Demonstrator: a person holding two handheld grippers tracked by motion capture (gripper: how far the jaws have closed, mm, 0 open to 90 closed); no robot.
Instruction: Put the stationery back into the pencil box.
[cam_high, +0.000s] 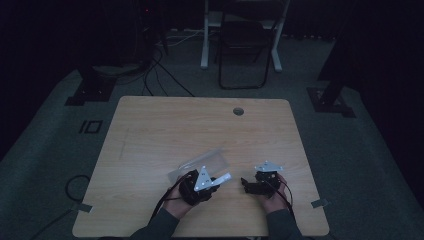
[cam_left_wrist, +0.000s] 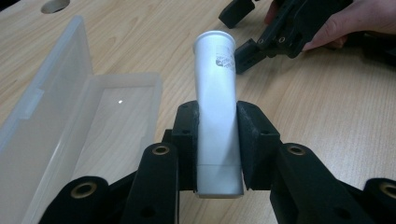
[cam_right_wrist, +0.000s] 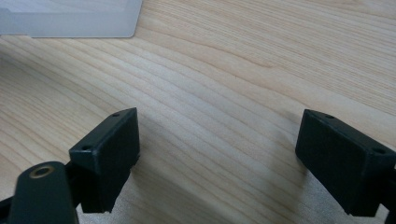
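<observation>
1. Nearest the person, at the bottom edge of the high view, two sleeved forearms come in; each hand grasps a black gripper low on the wooden table (cam_high: 150, 130).
2. The left gripper (cam_left_wrist: 218, 135) is clamped on a white tube (cam_left_wrist: 217, 107). In its own view the two black pads press on the tube's lower half from either side, at 9 and 3 o'clock of it, and the tube's flat end sits between the jaw arms at 6 o'clock.
3. The tube leans up and away from that camera, its capped round end toward 12 o'clock. A small grey printed mark lies near the cap on its right side.
4. In the high view the left gripper (cam_high: 220, 179) lies near the table's front edge, at about 6 o'clock from the table's middle, with the tube (cam_high: 223, 177) sticking out of it toward 3 o'clock.
5. The right gripper (cam_right_wrist: 219, 154) stands wide, with nothing between its jaws but bare wood grain. In the high view the right gripper (cam_high: 246, 183) sits at 3 o'clock of the left one, apart from it, jaws pointing toward 9 o'clock.
6. Just beyond the left gripper, at 11 o'clock of it in the high view, a clear plastic box (cam_high: 202, 164) lies open on the table. In the left gripper view the box (cam_left_wrist: 98, 116) sits at 9 o'clock of the tube, its lid raised along the far side.
7. Farther off, a round cable hole (cam_high: 238, 111) sits near the table's far edge at 1 o'clock.
8. Beyond the table, a dark folding chair (cam_high: 245, 50) stands on the grey floor at 12 o'clock.
</observation>
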